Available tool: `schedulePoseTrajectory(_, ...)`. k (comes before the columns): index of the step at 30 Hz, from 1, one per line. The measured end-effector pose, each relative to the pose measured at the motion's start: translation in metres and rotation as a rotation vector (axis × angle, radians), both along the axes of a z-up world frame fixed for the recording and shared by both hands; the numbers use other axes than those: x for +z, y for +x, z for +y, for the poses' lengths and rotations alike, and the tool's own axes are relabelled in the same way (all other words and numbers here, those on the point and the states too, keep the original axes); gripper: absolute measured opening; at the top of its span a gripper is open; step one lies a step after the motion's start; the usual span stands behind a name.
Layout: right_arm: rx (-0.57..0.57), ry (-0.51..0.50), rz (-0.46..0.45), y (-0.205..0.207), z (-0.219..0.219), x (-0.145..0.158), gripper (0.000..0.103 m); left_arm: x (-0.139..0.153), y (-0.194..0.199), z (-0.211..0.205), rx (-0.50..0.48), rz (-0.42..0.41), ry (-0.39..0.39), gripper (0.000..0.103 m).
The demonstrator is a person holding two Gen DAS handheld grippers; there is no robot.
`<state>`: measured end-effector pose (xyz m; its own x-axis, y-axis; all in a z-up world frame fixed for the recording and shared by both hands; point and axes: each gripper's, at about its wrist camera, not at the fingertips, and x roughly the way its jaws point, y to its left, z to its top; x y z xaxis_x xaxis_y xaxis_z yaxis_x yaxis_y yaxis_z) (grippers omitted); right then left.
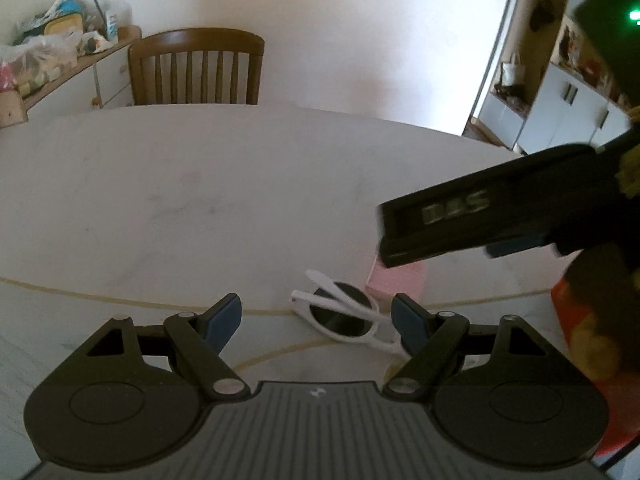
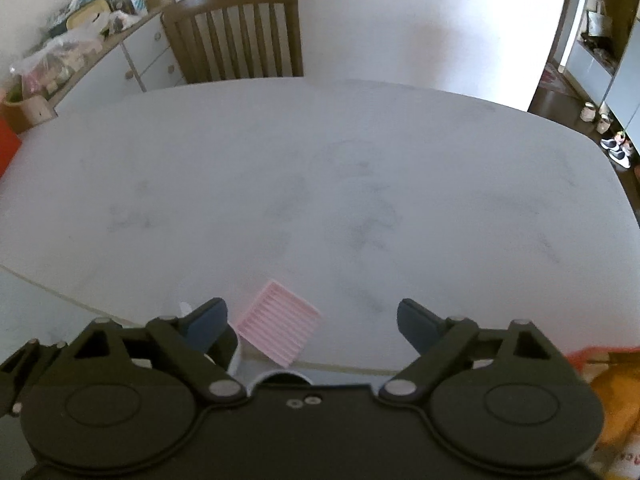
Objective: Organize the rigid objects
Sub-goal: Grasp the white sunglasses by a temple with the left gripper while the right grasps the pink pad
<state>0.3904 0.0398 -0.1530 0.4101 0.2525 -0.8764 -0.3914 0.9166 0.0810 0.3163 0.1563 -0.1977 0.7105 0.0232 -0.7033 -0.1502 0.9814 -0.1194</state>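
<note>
Looking along the left gripper [image 1: 316,318], fingers spread wide and gripping nothing; hovering low over the white table [image 1: 200,200]; seeing white sunglasses [image 1: 344,318] folded and lying just ahead, between the fingertips but crowding the right-hand pad; running their long axis slantwise, from upper left to lower right; noting a pink ribbed block [image 1: 400,284] just beyond them, partly hidden under the other tool's dark body crossing from the right.

Looking along the right gripper [image 2: 312,320], fingers likewise held apart and carrying nothing; finding the pink ribbed block [image 2: 278,322] resting flat on the table [image 2: 320,180], turned diamond-wise, sitting between the fingertips yet nearer the left pad; glimpsing only a white sliver of the sunglasses behind that pad; judging the left nearer the sunglasses, the right nearer the block.
</note>
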Motion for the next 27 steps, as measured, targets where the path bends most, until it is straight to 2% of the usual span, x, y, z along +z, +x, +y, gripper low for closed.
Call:
schedulePoseTrajectory(3,0.016,0.006,0.019,0.002,0.004,-0.004,0.086,0.001,0.006,0.005,0.022,0.017,-0.074,0.082)
schedulePoseTrajectory(5,0.014,-0.022,0.025,0.003,0.008,-0.008,0.083,-0.003,0.013,0.005,0.047,0.063,-0.076,0.082)
schedulePoseTrajectory(7,0.003,-0.023,0.038,0.005,0.01,-0.011,0.081,-0.005,0.015,0.005,0.062,0.068,-0.104,0.082)
schedulePoseTrajectory(9,-0.009,-0.017,0.049,0.003,0.011,-0.013,0.081,-0.006,0.016,0.002,0.071,0.066,-0.097,0.082)
schedulePoseTrajectory(11,0.001,-0.031,0.052,0.002,0.014,-0.015,0.075,-0.008,0.015,-0.003,0.072,0.07,-0.084,0.082)
schedulePoseTrajectory(15,0.01,-0.068,0.034,-0.001,0.018,-0.016,0.07,-0.009,0.014,-0.006,0.067,0.07,-0.064,0.082)
schedulePoseTrajectory(17,0.017,-0.087,0.014,-0.004,0.017,-0.015,0.059,-0.011,0.011,-0.004,0.06,0.066,-0.068,0.082)
schedulePoseTrajectory(19,0.031,-0.109,-0.003,-0.007,0.017,-0.016,0.053,-0.011,0.012,-0.002,0.048,0.065,-0.065,0.079)
schedulePoseTrajectory(22,0.05,-0.097,-0.01,-0.01,0.01,-0.016,0.045,-0.011,0.008,0.0,0.032,0.058,-0.05,0.066)
schedulePoseTrajectory(24,0.066,-0.091,-0.013,-0.012,0.004,-0.016,0.042,-0.011,0.005,0.004,0.024,0.054,-0.052,0.051)
schedulePoseTrajectory(27,0.09,-0.075,-0.013,-0.019,-0.005,-0.015,0.041,-0.011,0.001,0.01,0.002,0.052,-0.077,0.034)
